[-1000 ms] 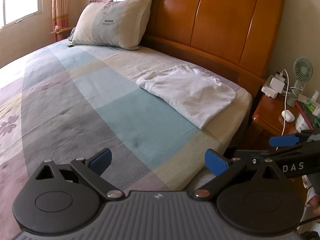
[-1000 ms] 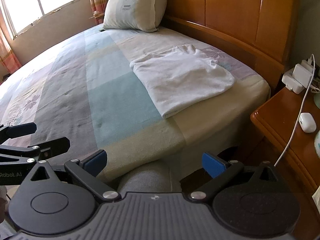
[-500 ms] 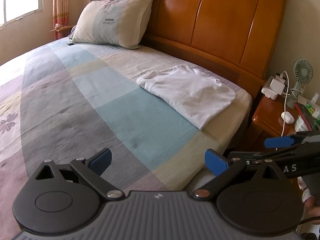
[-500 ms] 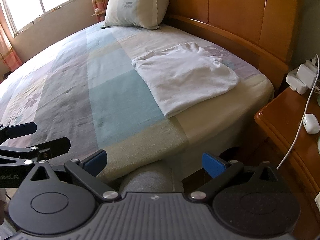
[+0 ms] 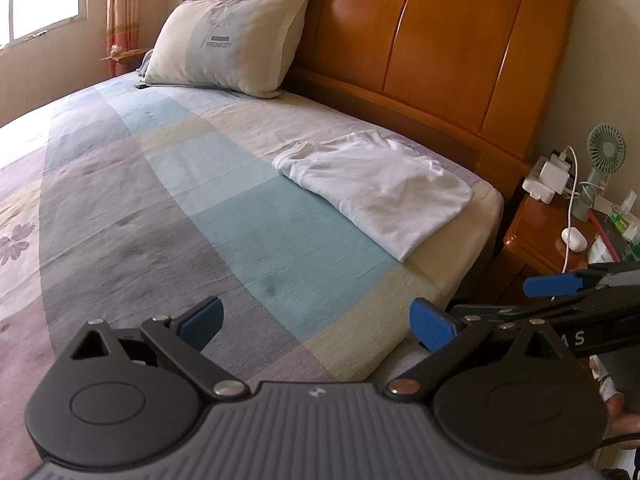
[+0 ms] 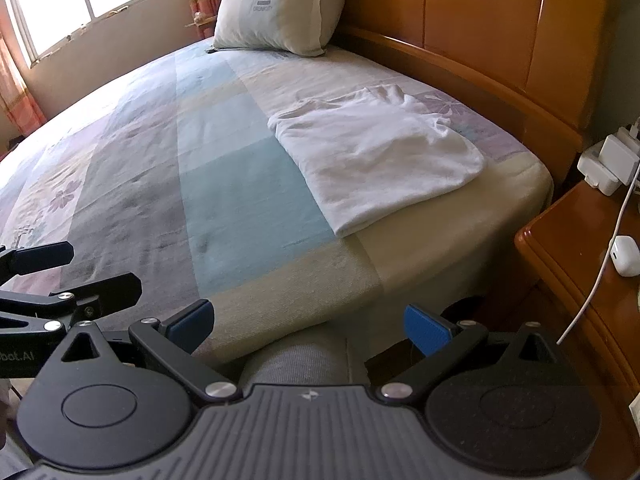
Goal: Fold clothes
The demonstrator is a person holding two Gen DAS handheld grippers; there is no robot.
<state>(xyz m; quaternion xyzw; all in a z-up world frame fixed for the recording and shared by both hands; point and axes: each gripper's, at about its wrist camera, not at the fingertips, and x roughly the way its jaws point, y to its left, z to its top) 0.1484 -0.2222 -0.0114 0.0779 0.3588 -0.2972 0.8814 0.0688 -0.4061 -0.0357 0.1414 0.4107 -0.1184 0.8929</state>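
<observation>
Folded white t-shirt [image 5: 376, 188] flat on bed [image 5: 224, 216], well ahead at 1 o'clock, long axis 10-to-4. Left gripper [image 5: 316, 322] and right gripper [image 6: 308, 326] jaws wide, empty.

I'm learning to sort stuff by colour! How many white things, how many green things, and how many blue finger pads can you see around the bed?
White: 4, the folded shirt, the charger block, the cable, the earbud case.
Green: 1, the small fan.
Blue pads: 4, 2 on the left gripper and 2 on the right gripper.
Total: 9.
</observation>
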